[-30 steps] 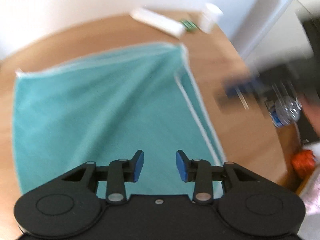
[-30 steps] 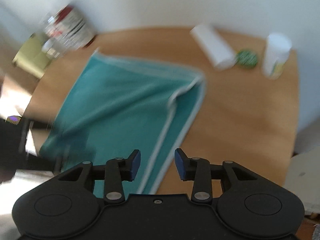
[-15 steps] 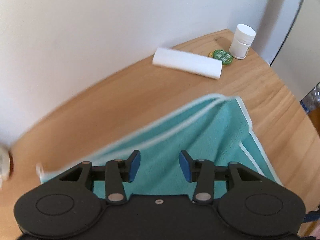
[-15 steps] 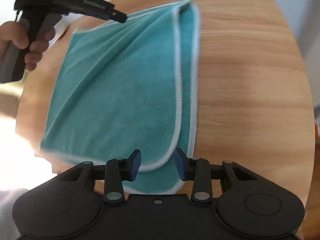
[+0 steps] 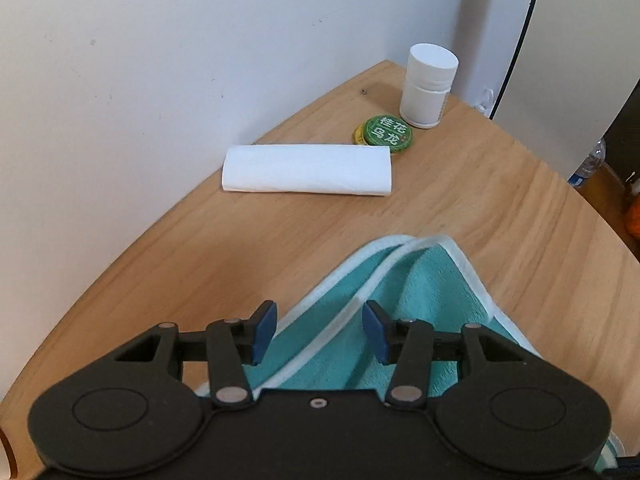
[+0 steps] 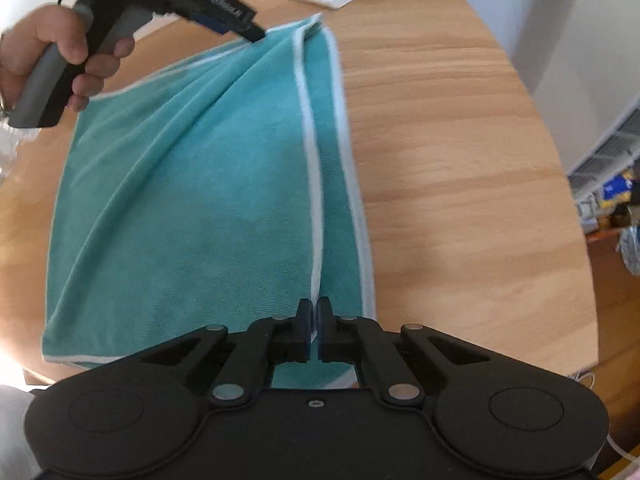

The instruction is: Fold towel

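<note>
Right gripper (image 6: pixel 314 320) pinched the towel (image 6: pixel 192 184) hem near; left gripper (image 5: pixel 318 330) gaped over the far corner; probably clamp next, then lift together.

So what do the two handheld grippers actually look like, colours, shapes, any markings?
Both are matte black. The left gripper and the right gripper each have two round embossed discs on a wide body, silver pivot pins, jointed finger links and blue pads. From the right wrist view, the left one has a grey pistol-style handle and blurred white lettering.
</note>
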{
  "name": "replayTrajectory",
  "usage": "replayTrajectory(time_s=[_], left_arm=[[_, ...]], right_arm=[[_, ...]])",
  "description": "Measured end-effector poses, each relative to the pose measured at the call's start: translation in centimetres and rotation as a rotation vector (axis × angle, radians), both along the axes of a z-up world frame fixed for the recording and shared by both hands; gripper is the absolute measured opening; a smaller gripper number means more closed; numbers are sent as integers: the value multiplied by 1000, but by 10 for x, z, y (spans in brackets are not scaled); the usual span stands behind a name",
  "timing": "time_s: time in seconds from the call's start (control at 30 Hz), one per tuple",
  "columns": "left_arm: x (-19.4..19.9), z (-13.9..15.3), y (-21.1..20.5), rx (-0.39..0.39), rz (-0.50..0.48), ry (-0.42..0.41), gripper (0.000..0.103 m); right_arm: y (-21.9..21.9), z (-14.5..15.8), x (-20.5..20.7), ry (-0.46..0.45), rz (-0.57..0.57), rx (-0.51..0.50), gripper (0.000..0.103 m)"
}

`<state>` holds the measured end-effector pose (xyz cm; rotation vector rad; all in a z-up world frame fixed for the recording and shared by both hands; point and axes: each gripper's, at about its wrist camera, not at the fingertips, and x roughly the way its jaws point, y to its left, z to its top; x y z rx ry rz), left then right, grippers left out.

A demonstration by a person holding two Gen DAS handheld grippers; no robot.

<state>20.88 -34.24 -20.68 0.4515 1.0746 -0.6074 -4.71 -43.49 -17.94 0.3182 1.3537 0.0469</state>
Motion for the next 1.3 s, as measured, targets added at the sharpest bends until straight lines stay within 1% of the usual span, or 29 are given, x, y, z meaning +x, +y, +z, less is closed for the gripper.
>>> replayTrajectory(time_s=[0.1, 0.17, 0.27, 0.37, 0.5, 0.53, 0.6, 0.63, 0.67, 0.7, 0.73, 0.77, 0.8, 0.83, 0.87, 0.9, 0.97, 1.03, 1.07, 1.13, 1.17, 1.27, 1.3], left_arm=[[2, -3, -3, 22, -12, -30, 48], [3, -6, -6, 45, -32, -55, 48], [2, -12, -13, 66, -46, -86, 48], [0, -12, -14, 81, -53, -108, 50], [0, -11, -14, 85, -52, -120, 52], [1, -11, -13, 85, -49, -118, 52], [5, -6, -8, 72, -17, -115, 53], [6, -3, -5, 64, 1, -113, 53], [7, 2, -1, 59, 17, -116, 53], [7, 7, 2, 56, 31, -120, 53], [5, 16, 10, 45, 49, -125, 53], [2, 28, 21, 28, 69, -129, 53], [-4, 31, 27, 25, 79, -125, 59], [-11, 30, 32, 30, 84, -115, 61], [-18, 28, 36, 34, 89, -106, 64], [-25, 27, 40, 39, 95, -96, 65], [-39, 24, 49, 48, 105, -77, 65], [-53, 21, 58, 57, 115, -58, 65], [-60, 19, 62, 62, 120, -48, 65], [-74, 16, 71, 71, 130, -29, 64], [-81, 14, 75, 75, 135, -19, 64], [-89, -3, 85, 68, 208, 62, 64], [-90, -6, 87, 66, 230, 74, 64]], right_arm=[[-2, 2, -11, 16, -30, -27, 2], [-2, -3, -18, 47, -53, -48, 2], [3, -12, -25, 81, -94, -49, 2], [7, -16, -32, 95, -69, -90, 2], [8, -18, -35, 89, -72, -109, 2], [10, -18, -35, 89, -57, -122, 4], [15, -19, -34, 90, -25, -147, 11], [15, -19, -32, 94, -6, -159, 21], [15, -18, -31, 98, 15, -171, 32], [13, -16, -30, 98, 27, -176, 35], [7, -10, -28, 91, 48, -166, 35], [2, -6, -22, 84, 76, -162, 35], [-4, -1, -15, 78, 100, -177, 36], [-9, 4, -6, 71, 121, -199, 36], [-15, 10, 6, 44, 142, -217, 36], [-18, 14, 15, 19, 155, -223, 36], [-19, 29, 48, -89, 242, -233, 36], [-11, 38, 83, -195, 366, -214, 36], [-6, 40, 103, -232, 422, -203, 36], [4, 35, 133, -248, 485, -194, 35], [11, 30, 155, -258, 529, -185, 35], [26, 13, 194, -233, 597, -176, 33], [30, 6, 204, -221, 617, -190, 33]])
